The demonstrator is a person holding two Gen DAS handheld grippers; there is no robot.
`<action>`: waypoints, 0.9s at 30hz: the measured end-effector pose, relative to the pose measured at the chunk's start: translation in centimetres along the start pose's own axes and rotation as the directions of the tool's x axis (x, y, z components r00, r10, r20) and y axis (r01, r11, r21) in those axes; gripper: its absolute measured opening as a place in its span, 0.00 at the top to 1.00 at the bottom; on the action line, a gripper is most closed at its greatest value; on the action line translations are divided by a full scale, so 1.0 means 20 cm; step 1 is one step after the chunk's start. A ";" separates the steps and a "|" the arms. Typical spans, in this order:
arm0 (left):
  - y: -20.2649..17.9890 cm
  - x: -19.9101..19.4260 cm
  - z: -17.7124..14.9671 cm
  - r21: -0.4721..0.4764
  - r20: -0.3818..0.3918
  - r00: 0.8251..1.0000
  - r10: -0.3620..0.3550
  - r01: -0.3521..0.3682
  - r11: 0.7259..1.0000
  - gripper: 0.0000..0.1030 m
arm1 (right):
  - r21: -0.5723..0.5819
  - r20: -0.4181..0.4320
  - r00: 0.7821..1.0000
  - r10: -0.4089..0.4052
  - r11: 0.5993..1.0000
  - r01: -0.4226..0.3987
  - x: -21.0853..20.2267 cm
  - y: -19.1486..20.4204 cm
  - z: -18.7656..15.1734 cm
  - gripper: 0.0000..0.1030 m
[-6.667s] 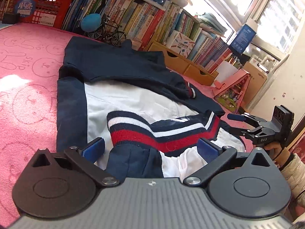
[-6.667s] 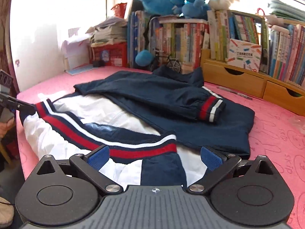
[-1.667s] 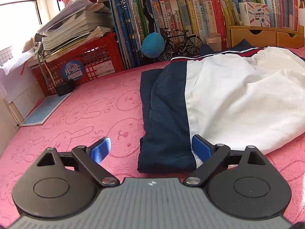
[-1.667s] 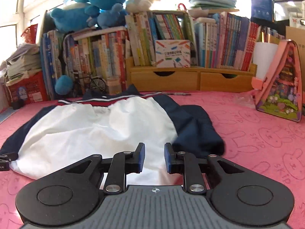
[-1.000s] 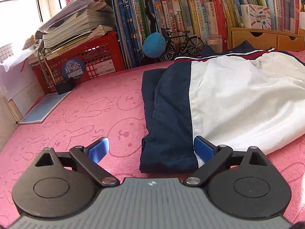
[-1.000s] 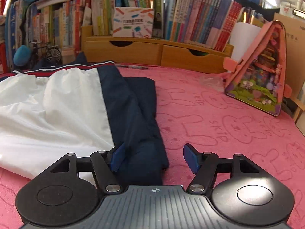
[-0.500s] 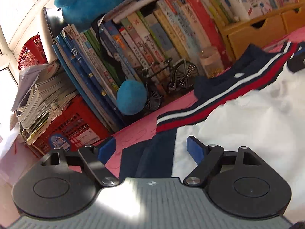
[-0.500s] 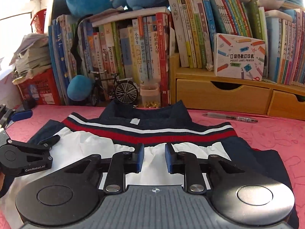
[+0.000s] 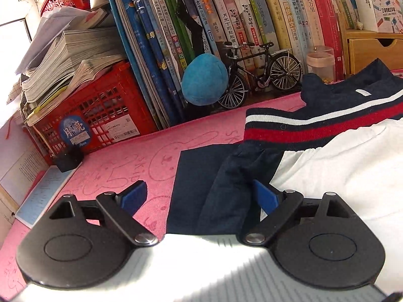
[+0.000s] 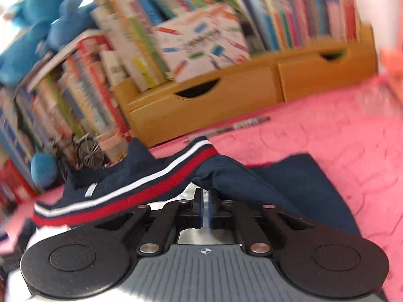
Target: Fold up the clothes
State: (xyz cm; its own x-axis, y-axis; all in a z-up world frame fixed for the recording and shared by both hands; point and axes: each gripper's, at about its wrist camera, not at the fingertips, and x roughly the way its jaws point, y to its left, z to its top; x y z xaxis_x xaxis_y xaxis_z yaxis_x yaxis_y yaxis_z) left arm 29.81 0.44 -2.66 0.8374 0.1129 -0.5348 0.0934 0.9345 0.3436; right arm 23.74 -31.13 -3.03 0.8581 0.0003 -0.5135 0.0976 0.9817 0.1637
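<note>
A navy and white jacket (image 9: 335, 166) with a red and white striped hem band (image 9: 314, 128) lies folded on the pink mat (image 9: 131, 161). My left gripper (image 9: 199, 197) is open, its blue pads either side of the jacket's navy left edge (image 9: 201, 188). In the right wrist view, which is blurred, my right gripper (image 10: 205, 207) is shut on the jacket (image 10: 241, 176) just below the striped band (image 10: 141, 188), and the cloth rises into a peak above the fingers.
Behind the jacket are a row of books (image 9: 226, 25), a red crate (image 9: 93, 115) stacked with papers, a blue plush ball (image 9: 204, 79), a model bicycle (image 9: 259, 70) and a small jar (image 9: 320, 63). Wooden drawers (image 10: 226, 98) and a pen (image 10: 239, 125) lie at the back right.
My left gripper has lowered to the jacket's left edge. My right gripper has swung right, stays shut and now lifts the cloth by the striped band.
</note>
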 end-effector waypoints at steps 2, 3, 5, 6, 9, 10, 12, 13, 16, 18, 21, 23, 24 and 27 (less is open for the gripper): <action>0.00 0.00 0.00 0.001 0.001 1.000 0.002 -0.002 1.000 0.10 | -0.141 0.003 0.995 0.100 0.985 -0.099 -0.10 0.16 -0.02 0.88; 0.00 0.00 0.00 0.000 0.000 1.000 0.002 -0.002 1.000 0.10 | -0.198 -0.007 0.986 0.164 0.967 -0.162 -0.15 0.24 -0.04 0.87; 0.00 0.00 0.00 -0.006 -0.002 1.000 0.000 0.000 1.000 0.09 | -0.232 -0.034 0.988 0.152 0.960 -0.155 -0.15 0.25 -0.06 0.87; 0.01 0.00 0.00 -0.012 -0.005 1.000 0.000 -0.001 1.000 0.08 | -0.241 -0.048 0.990 0.130 0.961 -0.137 -0.14 0.24 -0.07 0.87; 0.02 0.01 0.00 -0.032 -0.017 1.000 0.003 -0.003 0.999 0.04 | -0.269 -0.087 0.994 0.063 0.960 -0.084 -0.11 0.20 -0.10 0.88; 0.03 0.01 0.00 -0.034 -0.018 1.000 0.003 -0.004 0.999 0.04 | -0.278 -0.100 0.994 0.040 0.958 -0.066 -0.10 0.19 -0.11 0.90; 0.02 0.01 0.00 -0.034 -0.017 1.000 0.004 -0.005 0.999 0.03 | -0.125 -0.110 0.991 0.077 0.988 -0.091 -0.07 0.00 -0.07 1.00; 0.02 0.01 0.00 -0.033 -0.018 1.000 0.006 -0.006 0.999 0.03 | -0.076 -0.112 0.991 0.069 0.994 -0.078 -0.08 -0.05 -0.06 1.00; 0.03 0.01 0.01 -0.037 -0.016 1.000 0.011 -0.012 0.999 0.01 | 0.029 -0.118 0.992 0.055 0.998 -0.052 -0.12 -0.16 -0.05 1.00; 0.03 0.01 0.01 -0.041 -0.014 1.000 0.014 -0.015 0.999 0.02 | -0.005 -0.116 0.991 0.070 0.997 -0.071 -0.19 -0.08 -0.10 0.84; 0.07 -0.07 0.01 -0.078 0.005 1.000 -0.013 0.013 0.997 0.10 | -0.056 -0.114 0.989 0.093 0.993 -0.100 -0.30 0.03 -0.17 0.63; 0.11 -0.19 0.01 -0.135 0.047 0.996 -0.074 0.080 0.988 0.11 | -0.091 -0.113 0.988 0.108 0.989 -0.119 -0.37 0.11 -0.22 0.59; 0.12 -0.27 0.01 -0.141 0.089 0.988 -0.127 0.139 0.980 0.11 | -0.108 -0.113 0.987 0.116 0.986 -0.128 -0.41 0.15 -0.24 0.59; 0.05 -0.51 0.03 -0.047 0.194 0.940 -0.281 0.295 0.954 0.11 | -0.159 -0.114 0.984 0.139 0.975 -0.156 -0.52 0.26 -0.32 0.61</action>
State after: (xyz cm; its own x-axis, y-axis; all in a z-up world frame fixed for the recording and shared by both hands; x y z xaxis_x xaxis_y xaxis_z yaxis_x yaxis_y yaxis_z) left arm 21.62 -0.07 3.57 0.8654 -0.2219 -0.4492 0.3110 0.9409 0.1343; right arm 12.11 -24.86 -2.15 0.8004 0.1579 -0.5783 -0.1183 0.9873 0.1059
